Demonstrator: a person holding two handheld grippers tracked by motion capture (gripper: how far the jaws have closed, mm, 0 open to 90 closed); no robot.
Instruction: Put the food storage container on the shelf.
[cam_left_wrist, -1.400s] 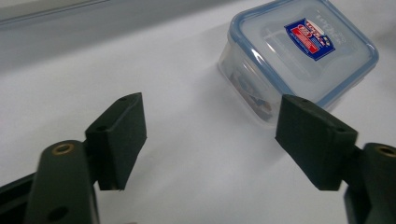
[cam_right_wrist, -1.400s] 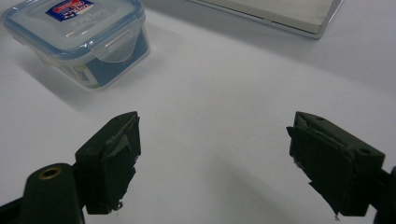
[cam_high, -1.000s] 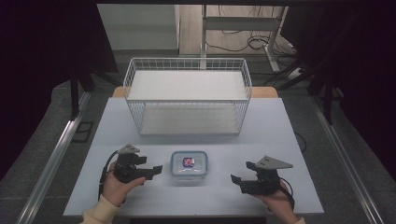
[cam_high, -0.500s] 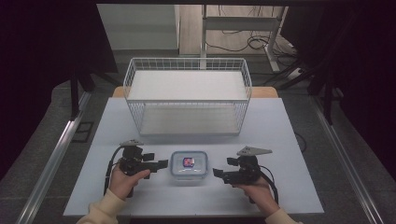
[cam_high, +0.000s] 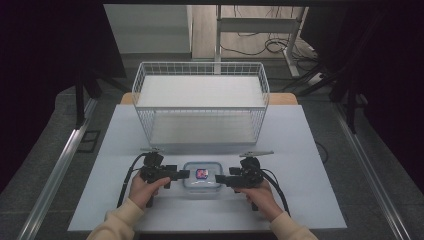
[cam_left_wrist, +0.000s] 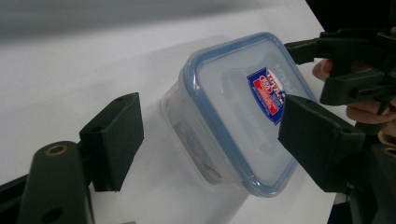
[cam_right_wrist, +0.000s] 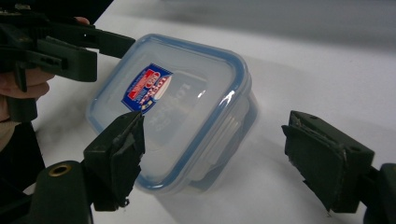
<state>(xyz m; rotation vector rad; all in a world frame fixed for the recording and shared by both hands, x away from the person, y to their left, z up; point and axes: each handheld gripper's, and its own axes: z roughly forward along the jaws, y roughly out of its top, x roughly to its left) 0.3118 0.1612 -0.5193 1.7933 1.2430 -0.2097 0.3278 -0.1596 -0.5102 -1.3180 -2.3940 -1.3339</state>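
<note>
In the high view, a white wire basket (cam_high: 200, 102) stands across the upper middle of the pale grey table (cam_high: 310, 165) and blocks the way there. Bare table lies open at the frame's left, right and bottom edge. At lower centre, a clear square plastic container with a blue-rimmed lid (cam_high: 202, 176) fills the gap between the left gripper (cam_high: 184, 174) and the right gripper (cam_high: 220, 178).

Red and blue label (cam_left_wrist: 267, 94) on container lid (cam_left_wrist: 243, 107), wording unreadable

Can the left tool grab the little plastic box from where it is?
Probably yes. The left tool is open right beside the box, with nothing between them; the right tool sits at the opposite side.
</note>
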